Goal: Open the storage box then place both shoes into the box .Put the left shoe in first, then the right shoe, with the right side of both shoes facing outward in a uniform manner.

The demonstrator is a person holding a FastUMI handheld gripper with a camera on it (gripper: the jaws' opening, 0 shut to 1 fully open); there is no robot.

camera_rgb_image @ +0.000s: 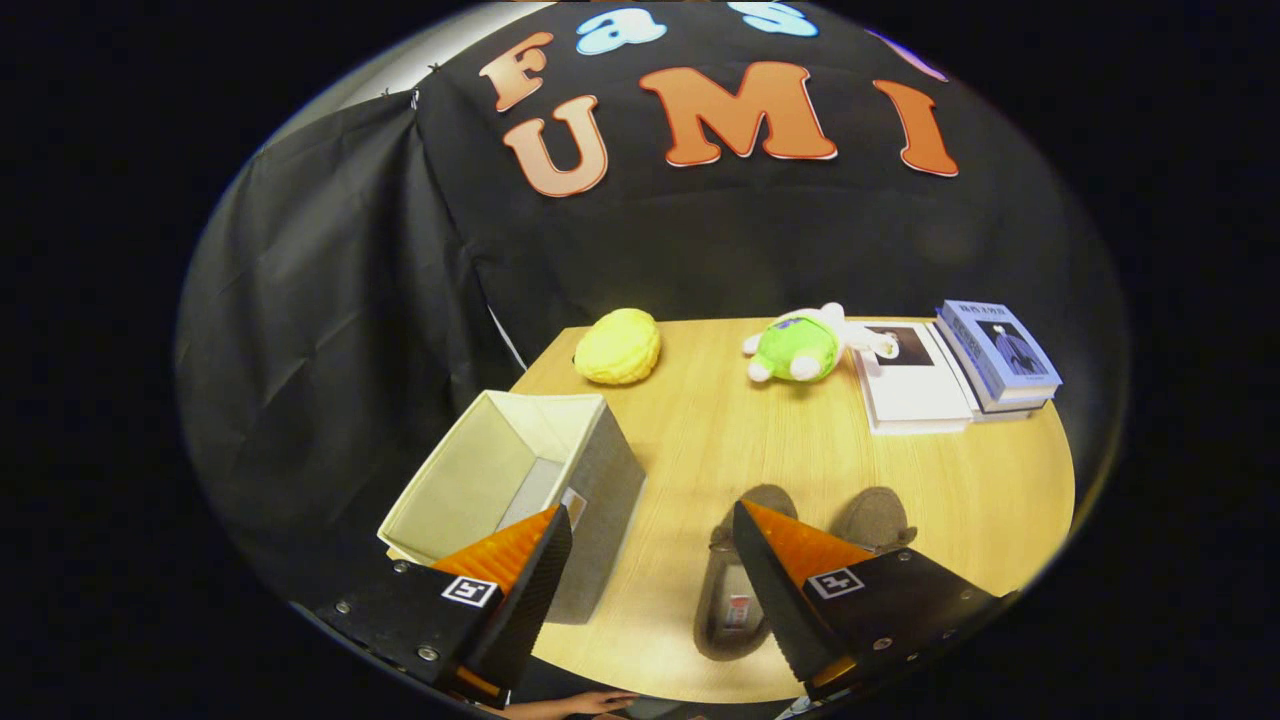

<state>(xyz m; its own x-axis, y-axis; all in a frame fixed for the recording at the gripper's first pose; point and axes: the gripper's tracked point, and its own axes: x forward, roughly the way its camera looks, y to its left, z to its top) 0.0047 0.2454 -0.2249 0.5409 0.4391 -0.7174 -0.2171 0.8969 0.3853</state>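
The box [520, 490] already stands open at the tabletop's [700, 440] left edge, so the left shoe [735, 590] comes first: the gripper [650, 570] should descend squarely over it. The fingers are spread wide, empty, hovering above; the right shoe [875, 518] lies just beside.

The gripper [650, 545] hangs with its fingers spread apart, nothing between them but bare light wooden table [690, 440]. That strip runs clear ahead to the yellow round plush [618, 346] and green-and-white plush toy [800, 345] at the far edge. The open grey fabric storage box [520, 480] bounds it on one side, two brown slippers [790, 560] on the other; stacked books [960, 375] sit beyond them.
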